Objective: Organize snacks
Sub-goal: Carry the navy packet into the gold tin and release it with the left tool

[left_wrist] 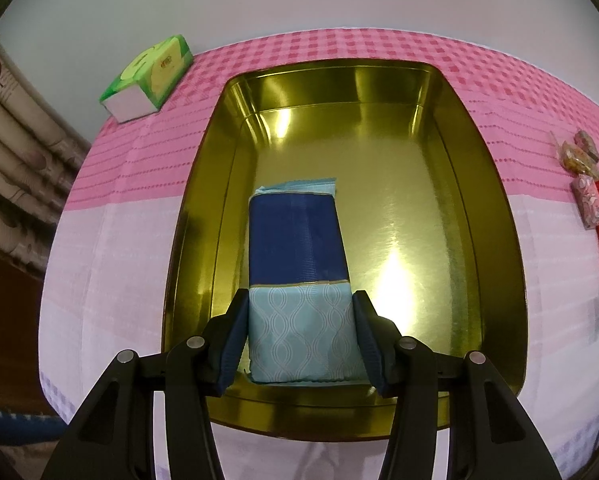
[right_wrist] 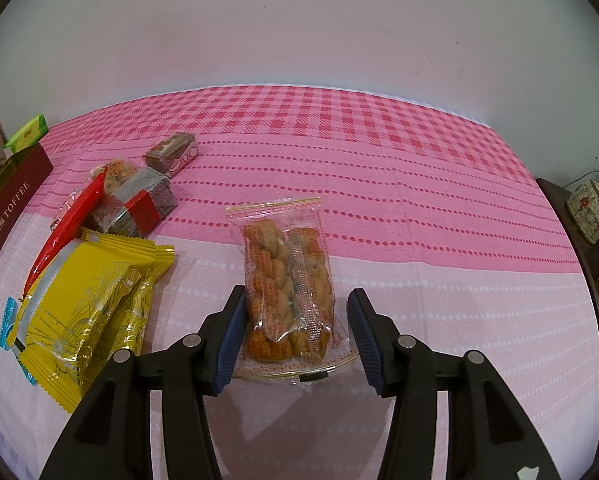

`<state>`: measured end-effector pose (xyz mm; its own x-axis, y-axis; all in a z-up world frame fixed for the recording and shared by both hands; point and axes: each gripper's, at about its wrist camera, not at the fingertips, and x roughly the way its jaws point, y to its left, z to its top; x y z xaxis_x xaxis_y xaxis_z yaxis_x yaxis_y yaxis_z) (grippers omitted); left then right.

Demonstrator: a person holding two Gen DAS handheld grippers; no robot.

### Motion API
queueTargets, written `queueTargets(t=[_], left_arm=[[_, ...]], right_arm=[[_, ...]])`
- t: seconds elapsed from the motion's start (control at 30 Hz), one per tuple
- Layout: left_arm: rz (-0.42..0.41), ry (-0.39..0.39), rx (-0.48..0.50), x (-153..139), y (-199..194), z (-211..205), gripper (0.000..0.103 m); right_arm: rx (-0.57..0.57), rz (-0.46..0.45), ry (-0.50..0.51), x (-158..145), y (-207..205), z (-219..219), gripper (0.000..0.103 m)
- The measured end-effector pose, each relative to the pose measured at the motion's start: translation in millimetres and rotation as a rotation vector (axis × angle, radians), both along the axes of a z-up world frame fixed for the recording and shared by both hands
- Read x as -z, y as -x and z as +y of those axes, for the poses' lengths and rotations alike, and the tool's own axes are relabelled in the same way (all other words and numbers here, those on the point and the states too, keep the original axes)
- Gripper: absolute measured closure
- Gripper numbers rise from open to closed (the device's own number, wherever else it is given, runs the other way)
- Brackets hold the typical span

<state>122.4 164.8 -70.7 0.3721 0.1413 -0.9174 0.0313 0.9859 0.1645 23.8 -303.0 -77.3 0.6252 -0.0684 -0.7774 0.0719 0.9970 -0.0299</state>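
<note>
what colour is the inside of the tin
Shiny gold inside the tin; the left wrist view shows it best.

Left gripper [left_wrist: 301, 334] angled steeply down, pads seemingly pressing; right gripper [right_wrist: 295, 330] tilted down, jaws apart.

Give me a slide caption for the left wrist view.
Left tongs grip a blue snack pack inside the gold tin.

Table covered by a pink checked tablecloth [right_wrist: 379, 168], paler toward the near edge. Directly on it: gold tin tray [left_wrist: 495, 216], green tissue pack [left_wrist: 149, 76], clear bag of fried twists [right_wrist: 287, 276], yellow snack packets [right_wrist: 87, 304], red sachet [right_wrist: 69, 224], small wrapped cakes [right_wrist: 171, 156].
</note>
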Motion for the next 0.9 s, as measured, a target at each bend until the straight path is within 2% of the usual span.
queueTargets(t=[0.3,0.4,0.7,0.9], left_arm=[[0.005,0.006,0.006,3.9,1.6,1.3,0.05],[-0.006,-0.004,0.013,1.3,2.7,2.0,0.047],[-0.091,-0.06,0.025,-21.2,19.7,0.3,0.039],[-0.149,-0.075,0.026,-32.8,39.1,3.4,0.034]], right_arm=[[0.0,0.0,0.0,0.3,-0.1,0.2,0.056],[0.007,0.0,-0.005,0.7,-0.6,-1.9,0.056],[0.035,0.012,-0.009,-0.5,-1.1,-2.4,0.057],[0.061,0.034,-0.004,-2.9,-2.6,3.3,0.065]])
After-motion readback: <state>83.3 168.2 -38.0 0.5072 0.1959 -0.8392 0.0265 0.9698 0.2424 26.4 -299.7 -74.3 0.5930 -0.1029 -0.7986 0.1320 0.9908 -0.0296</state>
